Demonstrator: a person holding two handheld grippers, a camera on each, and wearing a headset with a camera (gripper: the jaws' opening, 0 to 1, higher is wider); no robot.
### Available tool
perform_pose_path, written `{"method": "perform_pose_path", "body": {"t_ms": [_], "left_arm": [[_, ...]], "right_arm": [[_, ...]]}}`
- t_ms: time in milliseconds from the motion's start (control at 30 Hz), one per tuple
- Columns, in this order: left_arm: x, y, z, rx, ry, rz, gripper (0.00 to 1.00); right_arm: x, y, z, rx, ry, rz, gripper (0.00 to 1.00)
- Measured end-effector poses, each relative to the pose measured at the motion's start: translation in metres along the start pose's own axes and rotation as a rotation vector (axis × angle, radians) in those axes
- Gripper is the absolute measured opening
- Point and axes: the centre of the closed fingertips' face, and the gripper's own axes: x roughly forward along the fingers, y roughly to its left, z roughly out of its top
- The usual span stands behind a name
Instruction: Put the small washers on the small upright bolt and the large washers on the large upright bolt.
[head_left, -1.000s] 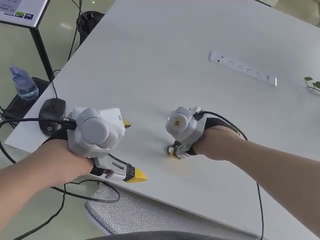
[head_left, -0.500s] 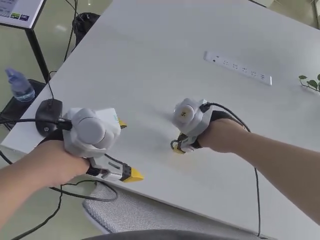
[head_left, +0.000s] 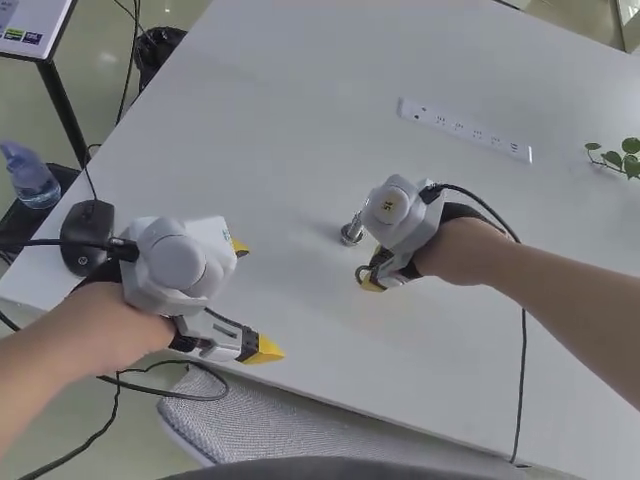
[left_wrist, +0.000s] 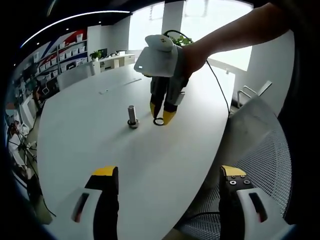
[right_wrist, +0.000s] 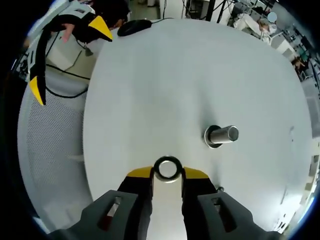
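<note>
An upright metal bolt (head_left: 352, 229) (left_wrist: 132, 116) (right_wrist: 220, 135) stands on the white table (head_left: 300, 120). My right gripper (head_left: 367, 281) (left_wrist: 161, 118) (right_wrist: 167, 172) hovers just beside it, shut on a dark ring-shaped washer (right_wrist: 167, 168) (left_wrist: 158, 121) held between its yellow tips. My left gripper (head_left: 246, 300) (left_wrist: 167, 176) is open at the near table edge, nothing between its yellow-tipped fingers (head_left: 262, 349), which also appear at the top left of the right gripper view (right_wrist: 100, 27).
A white power strip (head_left: 465, 130) lies at the far side of the table. A grey mesh chair (head_left: 260, 425) sits below the near edge. A computer mouse (head_left: 82, 230), cables and a water bottle (head_left: 28, 172) are at the left. A plant sprig (head_left: 615, 158) shows far right.
My right gripper has lifted up and away with the washer, uncovering the upright bolt beside it. The left gripper has stayed about where it was; the head camera has shifted.
</note>
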Motion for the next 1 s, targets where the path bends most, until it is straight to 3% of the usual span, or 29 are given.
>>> {"method": "perform_pose_path", "body": {"t_ms": [300,667,1000], "left_arm": [[0.002,0.000,0.001,0.006,0.004,-0.008,0.82],[0.003,0.000,-0.003,0.004,0.012,-0.009,0.82],[0.004,0.005,-0.003,0.004,0.014,-0.009,0.82]], "right_arm": [[-0.011,-0.011,0.008,-0.005,-0.012,-0.012,0.21],[-0.030,-0.037,0.021,0.009,-0.027,-0.035,0.21],[-0.040,-0.047,0.027,0.033,-0.043,-0.047,0.21]]}}
